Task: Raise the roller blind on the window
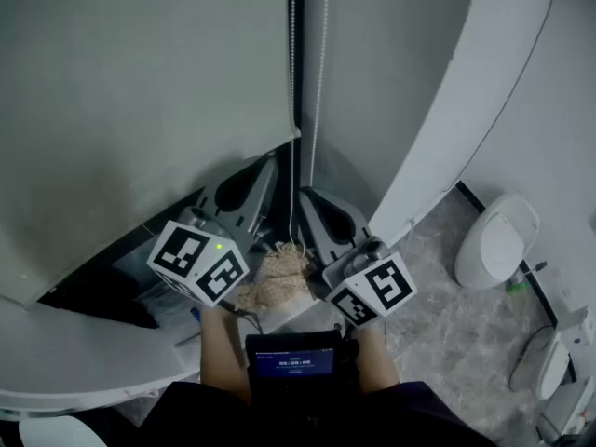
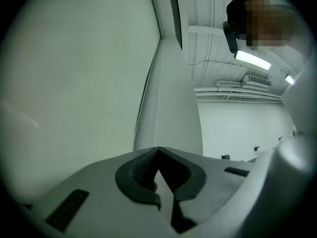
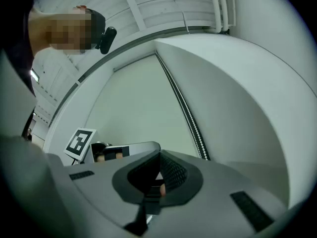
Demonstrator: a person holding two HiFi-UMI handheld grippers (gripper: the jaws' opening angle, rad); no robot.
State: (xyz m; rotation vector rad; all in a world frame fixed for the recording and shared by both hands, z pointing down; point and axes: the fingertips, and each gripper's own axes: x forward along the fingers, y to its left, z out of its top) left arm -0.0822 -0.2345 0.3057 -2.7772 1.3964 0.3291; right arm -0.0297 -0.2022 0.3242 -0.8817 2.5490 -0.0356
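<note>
The roller blind [image 1: 140, 91] hangs as a pale sheet over the window, and its lower edge slants down to the left. Its bead chain [image 1: 321, 63] drops beside the blind's right edge, and a thinner strand [image 1: 292, 189] hangs between my two grippers. My left gripper [image 1: 277, 156] points up at that edge with its jaws shut. The white chain [image 2: 157, 123] runs straight down to the left gripper [image 2: 157, 148] tips, and I cannot tell whether it is nipped. My right gripper [image 1: 305, 194] is shut on nothing. The chain [image 3: 190, 118] passes to the right of the right gripper [image 3: 159, 153].
A white curved column [image 1: 447, 110] rises right of the chain. Grey marbled floor [image 1: 447, 324] lies below it, with a white rounded object [image 1: 498, 240] on it. A beige netted bundle [image 1: 279, 282] and a small lit screen [image 1: 295, 361] sit near the person's body.
</note>
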